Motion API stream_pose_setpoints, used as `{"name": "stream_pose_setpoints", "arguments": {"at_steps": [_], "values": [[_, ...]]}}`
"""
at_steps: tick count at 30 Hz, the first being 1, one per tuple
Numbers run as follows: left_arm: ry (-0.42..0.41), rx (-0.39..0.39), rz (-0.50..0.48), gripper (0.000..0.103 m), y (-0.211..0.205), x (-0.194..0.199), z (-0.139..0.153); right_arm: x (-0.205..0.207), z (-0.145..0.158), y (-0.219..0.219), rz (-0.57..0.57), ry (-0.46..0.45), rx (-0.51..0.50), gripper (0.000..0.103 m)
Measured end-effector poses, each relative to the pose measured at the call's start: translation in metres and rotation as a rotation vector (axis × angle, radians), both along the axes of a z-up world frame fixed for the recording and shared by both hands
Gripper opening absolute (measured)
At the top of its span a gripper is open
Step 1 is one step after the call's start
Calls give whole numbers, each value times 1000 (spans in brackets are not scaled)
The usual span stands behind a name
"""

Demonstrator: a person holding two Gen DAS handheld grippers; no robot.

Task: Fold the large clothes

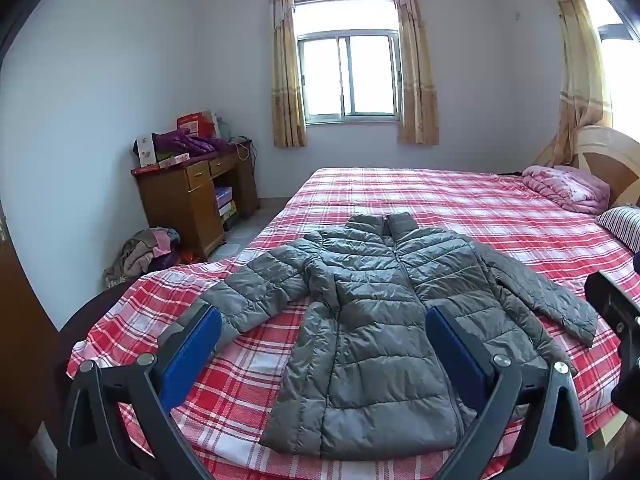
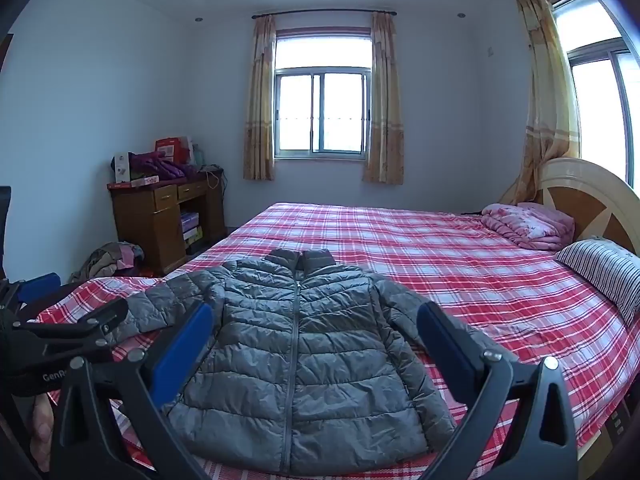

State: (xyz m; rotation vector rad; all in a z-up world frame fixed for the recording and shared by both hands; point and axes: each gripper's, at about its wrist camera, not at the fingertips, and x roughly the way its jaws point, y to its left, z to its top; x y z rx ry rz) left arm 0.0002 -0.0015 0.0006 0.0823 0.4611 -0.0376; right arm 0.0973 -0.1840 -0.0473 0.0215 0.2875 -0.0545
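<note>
1. A grey quilted puffer jacket (image 1: 372, 320) is lying face up and zipped on a red plaid bedsheet (image 1: 460, 204), near the foot end of the bed, its collar pointing toward the window (image 1: 347, 76) and its hem sitting closest to the cameras.

2. Both sleeves are lying spread outward: one sleeve (image 1: 256, 292) is angling toward the bed's corner, the other sleeve (image 1: 536, 284) is stretching toward the striped pillow (image 1: 620, 224).

3. The left gripper (image 1: 322, 340) is hovering above the hem with its blue pads (image 1: 188, 356) standing wide apart, gripping nothing.

4. The right gripper (image 2: 314, 340) is likewise hanging released over the jacket's lower half, its fingers apart and clear of the fabric; the left tool is showing at the edge of its view.

5. Judging by the layout, the folding is sitting at its very start: the garment is looking flattened and ready, yet no sleeve is folded in and no body fold is showing.

6. Everything appears to be remaining: bringing each sleeve across the chest, then doubling the body from hem toward collar.

7. A folded pink quilt (image 2: 524, 226) is resting by the headboard, well apart from the jacket.
</note>
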Motion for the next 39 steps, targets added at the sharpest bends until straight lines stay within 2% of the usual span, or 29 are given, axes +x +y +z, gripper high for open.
{"name": "stream_pose_setpoints", "arguments": {"at_steps": [8,39], "values": [[-13,-27,11,102,10,5,4,0,-2,1,0,-4,2,103],[-37,-26,38,102,13,5,3,3,-9,6,11,14,6,103]]}}
